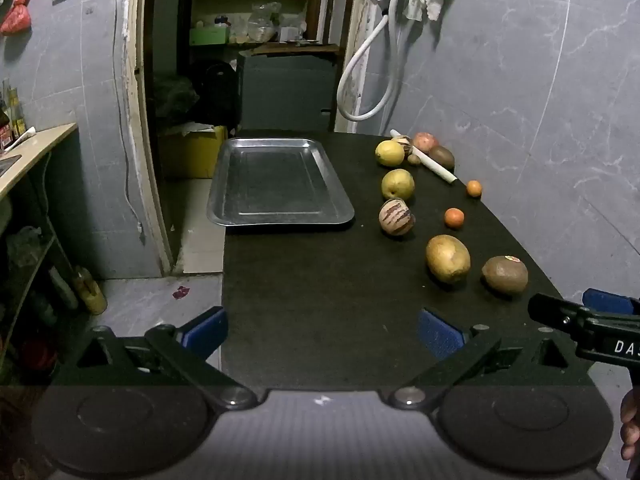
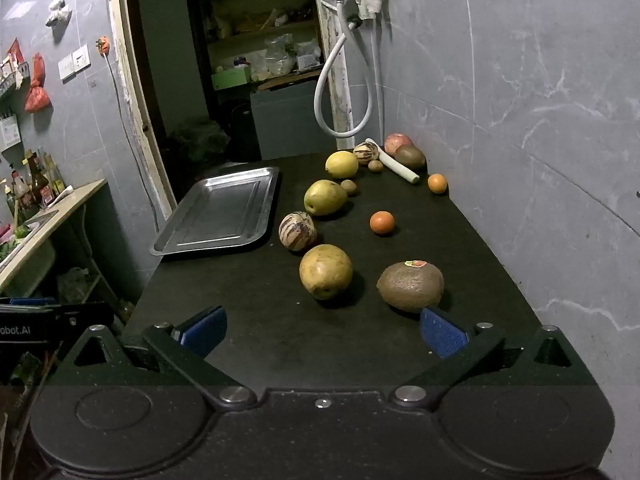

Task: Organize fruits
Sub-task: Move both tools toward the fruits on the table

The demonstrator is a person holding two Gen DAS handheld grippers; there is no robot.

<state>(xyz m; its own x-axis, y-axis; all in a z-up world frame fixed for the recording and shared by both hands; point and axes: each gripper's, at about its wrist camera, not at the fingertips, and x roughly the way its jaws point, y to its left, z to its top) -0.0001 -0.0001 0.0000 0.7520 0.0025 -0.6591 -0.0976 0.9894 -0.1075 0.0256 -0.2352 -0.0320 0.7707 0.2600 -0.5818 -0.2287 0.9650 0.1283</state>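
An empty steel tray (image 1: 280, 182) (image 2: 218, 212) lies at the far left of the black table. Fruits spread along the right side: a brown kiwi (image 2: 411, 286) (image 1: 505, 275) and a yellow pear (image 2: 326, 271) (image 1: 447, 258) nearest, then a striped melon (image 2: 297, 230) (image 1: 396, 217), a tangerine (image 2: 382, 222) (image 1: 454, 218), another pear (image 2: 325, 197), a lemon (image 2: 341, 164) and more at the back. My left gripper (image 1: 322, 334) is open above the table's near end. My right gripper (image 2: 322, 332) is open just short of the kiwi, nothing between its fingers.
A white tube (image 2: 394, 164) lies among the far fruits by the marble wall (image 2: 540, 140). A hose (image 2: 344, 92) hangs at the corner. A counter with bottles (image 2: 36, 196) stands left across a floor gap. The right gripper's body (image 1: 592, 320) shows at the left view's right edge.
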